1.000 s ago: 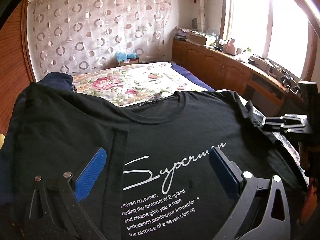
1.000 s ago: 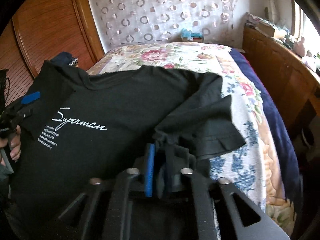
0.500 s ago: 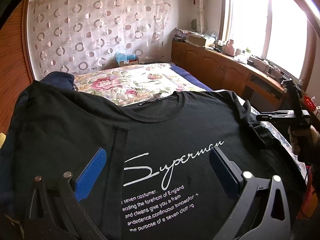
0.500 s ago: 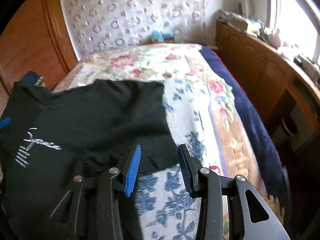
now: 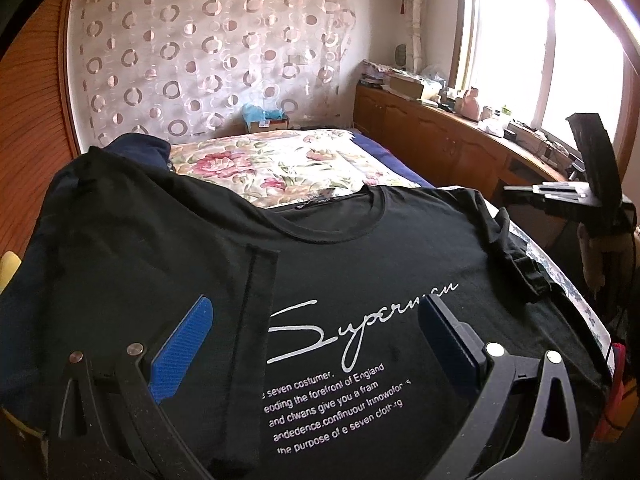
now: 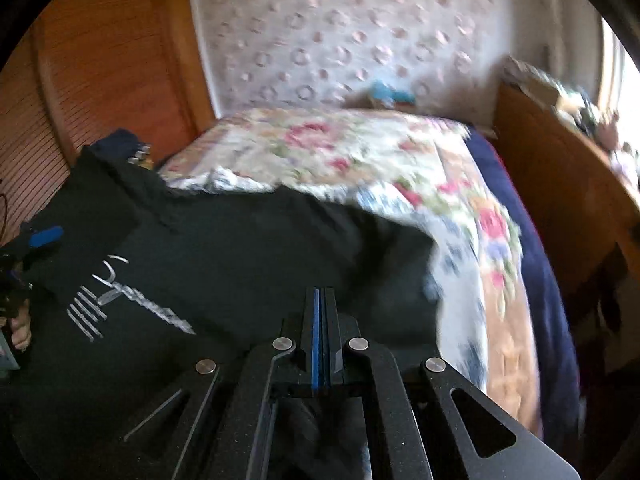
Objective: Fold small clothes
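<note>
Right gripper point(image 6: 321, 300) clenched, blue pads pressed flat together with nothing between them, tips over the black T-shirt point(image 5: 360, 264); its own view is motion-blurred. Left gripper point(image 5: 316, 320) released, jaws spread wide, blue pads either side of the white "Superman" print point(image 5: 360, 328), nothing pinched. T-shirt lies front-up across the near end of the bed point(image 5: 304, 160), on the floral bedspread; its left sleeve is folded in over the chest, the hem edge showing as a vertical line just left of the print. Left wrist view only: sharp print text, round neckline, bunched right sleeve point(image 5: 520, 264) at the shirt's right edge, window point(image 5: 540, 40), cluttered wooden cabinet point(image 5: 440, 136) under it, and the right gripper seen from the side at far right, raised off the bed, with part of a hand point(image 5: 596, 256) below it. Right wrist view only: the shirt's right edge against the bedspread, navy blanket point(image 6: 532, 240) along the bed's right side, wooden wardrobe door point(image 6: 112, 64) at left, and the left gripper's blue pad point(image 6: 46, 236) at the far left edge with fingers point(image 6: 20, 328) beneath. Both views: circle-pattern curtain point(image 5: 208, 60) behind the bed, blue item in a box point(image 5: 266, 118) at its head, dark blue garment point(image 5: 140, 148) at the shirt's far left corner.
</note>
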{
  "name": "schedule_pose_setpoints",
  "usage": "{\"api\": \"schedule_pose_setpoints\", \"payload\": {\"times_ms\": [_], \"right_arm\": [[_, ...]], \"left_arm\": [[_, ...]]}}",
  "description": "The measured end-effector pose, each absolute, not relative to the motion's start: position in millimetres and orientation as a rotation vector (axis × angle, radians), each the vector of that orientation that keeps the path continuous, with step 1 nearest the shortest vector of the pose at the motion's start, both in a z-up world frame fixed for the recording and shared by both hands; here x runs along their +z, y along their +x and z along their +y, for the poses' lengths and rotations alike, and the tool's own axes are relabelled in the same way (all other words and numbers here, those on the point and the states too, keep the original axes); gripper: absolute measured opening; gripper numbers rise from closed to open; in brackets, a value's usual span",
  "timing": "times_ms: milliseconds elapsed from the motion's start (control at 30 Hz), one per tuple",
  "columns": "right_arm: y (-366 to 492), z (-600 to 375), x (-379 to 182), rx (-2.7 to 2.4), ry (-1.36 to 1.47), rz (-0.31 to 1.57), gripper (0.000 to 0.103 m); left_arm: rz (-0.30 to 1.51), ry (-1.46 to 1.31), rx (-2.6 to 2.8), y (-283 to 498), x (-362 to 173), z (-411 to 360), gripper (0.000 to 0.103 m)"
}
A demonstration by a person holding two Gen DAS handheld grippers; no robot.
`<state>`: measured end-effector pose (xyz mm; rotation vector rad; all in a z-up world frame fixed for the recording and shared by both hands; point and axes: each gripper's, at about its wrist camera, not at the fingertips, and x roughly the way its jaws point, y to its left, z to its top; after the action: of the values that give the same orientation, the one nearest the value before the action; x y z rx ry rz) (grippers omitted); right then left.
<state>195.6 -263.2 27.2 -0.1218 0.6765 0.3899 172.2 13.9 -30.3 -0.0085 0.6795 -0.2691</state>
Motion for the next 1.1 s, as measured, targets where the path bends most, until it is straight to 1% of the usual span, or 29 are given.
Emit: {"api": "schedule_pose_setpoints", "payload": {"times_ms": [133, 267, 300, 333, 367, 400, 433, 667, 833, 900, 933, 967, 1100], "right_arm": [[204.1, -255.0, 25.6, 0.384, -0.145, 0.666, 0.0], [212.0, -280.7, 6.7, 0.297, -0.104, 0.698, 0.001], [215.1, -285.4, 3.2, 0.267, -0.104, 0.709, 0.002], [216.9, -290.1, 1.4, 0.245, -0.105, 0.721, 0.013], [217.1, -293.8, -3.8, 0.221, -0.101, 0.735, 0.034], [217.5, -297.4, -8.9, 0.197, -0.097, 0.748, 0.043], [217.0, -301.1, -12.8, 0.174, -0.091, 0.757, 0.049], [217.1, -314.3, -38.6, 0.126, -0.025, 0.834, 0.049], [219.4, -315.7, -35.1, 0.13, -0.007, 0.828, 0.048], [214.5, -317.8, -32.8, 0.145, -0.019, 0.82, 0.026], [203.3, -325.3, -27.2, 0.164, -0.022, 0.821, 0.007], [205.3, -322.3, -26.7, 0.191, -0.017, 0.826, 0.005], [203.3, -317.5, -17.1, 0.253, -0.027, 0.777, 0.005]], "left_arm": [[0.682, -0.015, -0.266, 169.7, -34.6, 15.9, 0.103], [0.695, -0.018, -0.268, 172.3, -39.9, 14.9, 0.103], [0.697, -0.019, -0.27, 173.0, -40.6, 14.7, 0.103], [0.699, -0.019, -0.273, 173.7, -41.3, 14.1, 0.103], [0.699, -0.019, -0.275, 174.2, -41.5, 13.8, 0.103], [0.699, -0.018, -0.278, 175.2, -41.9, 12.6, 0.103], [0.699, -0.018, -0.28, 174.3, -42.5, 12.4, 0.103], [0.714, -0.012, -0.291, 174.0, -46.7, 8.5, 0.103], [0.718, -0.01, -0.294, 172.4, -46.0, 8.9, 0.103], [0.716, -0.009, -0.294, 171.1, -45.1, 8.0, 0.103], [0.714, -0.008, -0.293, 170.0, -44.5, 7.8, 0.103], [0.712, -0.006, -0.292, 169.1, -44.1, 7.8, 0.103], [0.705, -0.009, -0.284, 165.4, -41.9, 9.3, 0.103]]}}
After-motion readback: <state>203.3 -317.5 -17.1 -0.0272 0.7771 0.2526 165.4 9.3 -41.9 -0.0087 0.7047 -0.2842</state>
